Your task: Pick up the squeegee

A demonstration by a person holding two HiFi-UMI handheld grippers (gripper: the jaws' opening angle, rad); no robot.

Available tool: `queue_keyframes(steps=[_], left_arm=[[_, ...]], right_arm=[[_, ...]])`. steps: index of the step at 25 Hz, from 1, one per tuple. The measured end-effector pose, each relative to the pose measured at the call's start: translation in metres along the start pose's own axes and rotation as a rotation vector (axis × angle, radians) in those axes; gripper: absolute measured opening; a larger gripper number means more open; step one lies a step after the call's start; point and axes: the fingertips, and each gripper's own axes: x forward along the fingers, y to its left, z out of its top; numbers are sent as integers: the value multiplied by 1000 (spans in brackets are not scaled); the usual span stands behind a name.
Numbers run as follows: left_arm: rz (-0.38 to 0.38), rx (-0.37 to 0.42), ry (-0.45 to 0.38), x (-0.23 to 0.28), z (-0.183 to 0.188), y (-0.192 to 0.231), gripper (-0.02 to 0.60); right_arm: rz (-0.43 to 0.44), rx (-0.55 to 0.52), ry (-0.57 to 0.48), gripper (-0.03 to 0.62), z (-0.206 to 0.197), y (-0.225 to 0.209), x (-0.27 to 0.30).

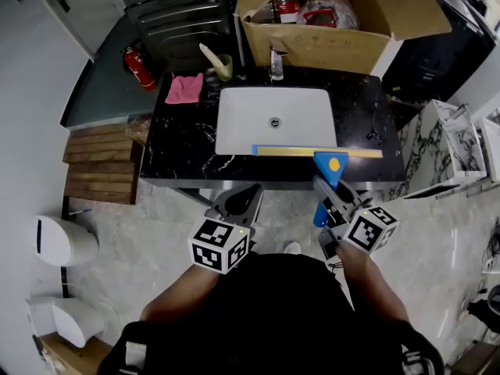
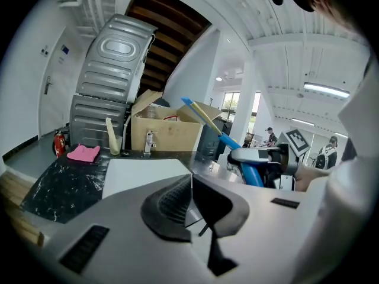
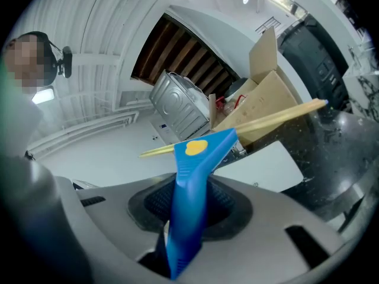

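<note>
The squeegee (image 1: 329, 170) has a blue handle with a yellow dot and a long yellow-edged blade. My right gripper (image 1: 328, 195) is shut on the handle and holds it off the black counter (image 1: 180, 155), with the blade over the front edge of the white sink (image 1: 234, 123). In the right gripper view the blue squeegee (image 3: 192, 182) stands clamped between the pads of the right gripper (image 3: 186, 215), its blade tilted up to the right. My left gripper (image 1: 238, 203) hangs in front of the counter, shut on nothing. The left gripper (image 2: 190, 201) sees the squeegee (image 2: 251, 169) at its right.
An open cardboard box (image 1: 336, 30) sits behind the faucet (image 1: 276, 61). A pink cloth (image 1: 185, 88) and a cup with a brush (image 1: 223, 65) lie at the counter's back left. A fire extinguisher (image 1: 139, 67), wooden pallets (image 1: 98, 162) and white bins (image 1: 62, 241) stand left; a marble cabinet (image 1: 437, 147) right.
</note>
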Motion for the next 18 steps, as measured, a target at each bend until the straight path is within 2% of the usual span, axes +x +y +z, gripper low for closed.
queue_keyframes(steps=[6,18], left_arm=[[-15,-1,9,-11,-3,20,17],[-37,-8,32,-18,-9,33,17]], right_arm=[[-11,-10,-25,109,-4,17,14],[-60,16,-22,107,-20,20,18]])
